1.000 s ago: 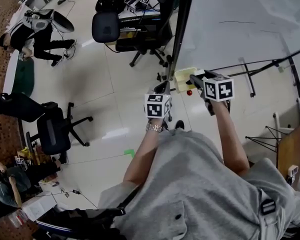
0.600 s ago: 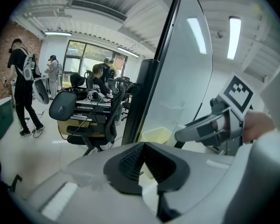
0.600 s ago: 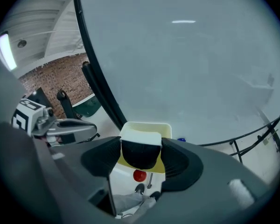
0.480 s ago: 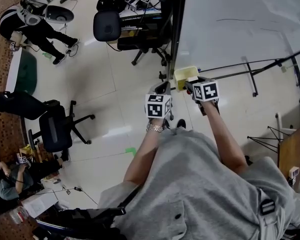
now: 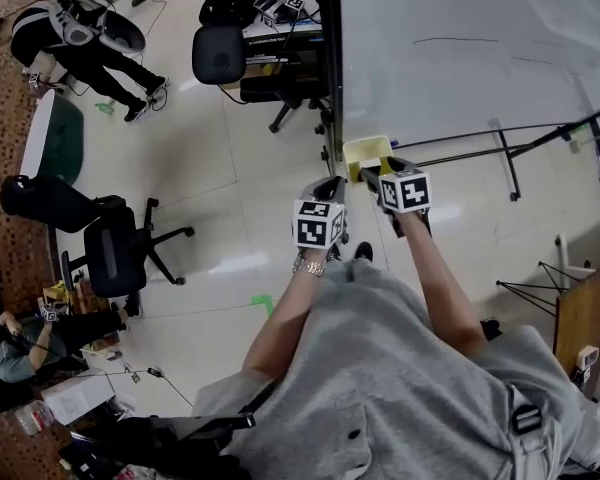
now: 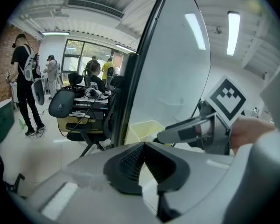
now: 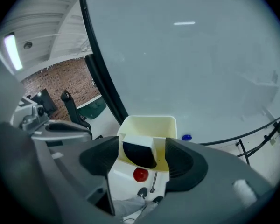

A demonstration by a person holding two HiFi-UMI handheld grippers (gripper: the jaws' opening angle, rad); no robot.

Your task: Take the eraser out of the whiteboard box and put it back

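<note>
A pale yellow box (image 7: pixel 147 121) hangs at the lower left corner of the whiteboard (image 7: pixel 177 55). In it lies the eraser (image 7: pixel 139 154), white on top with black felt. My right gripper (image 7: pixel 141 143) hovers right over the box (image 5: pixel 365 151) and its jaws are opening; the eraser sits between them with a small gap at each pad. To the left of the box my left gripper (image 6: pixel 142 146) is shut and empty. The head view shows the left gripper (image 5: pixel 332 183) beside the right gripper (image 5: pixel 372 173).
A red magnet (image 7: pixel 140 174) and a blue magnet (image 7: pixel 186 137) stick to the board near the box. The board's black frame (image 5: pixel 332 58) runs up the middle. Office chairs (image 5: pixel 120 248) and a desk (image 5: pixel 270 38) stand to the left; people (image 5: pixel 80 38) stand beyond.
My right gripper has come down and to the left, from in front of the board to over the box. The left gripper has shifted slightly toward the box.
</note>
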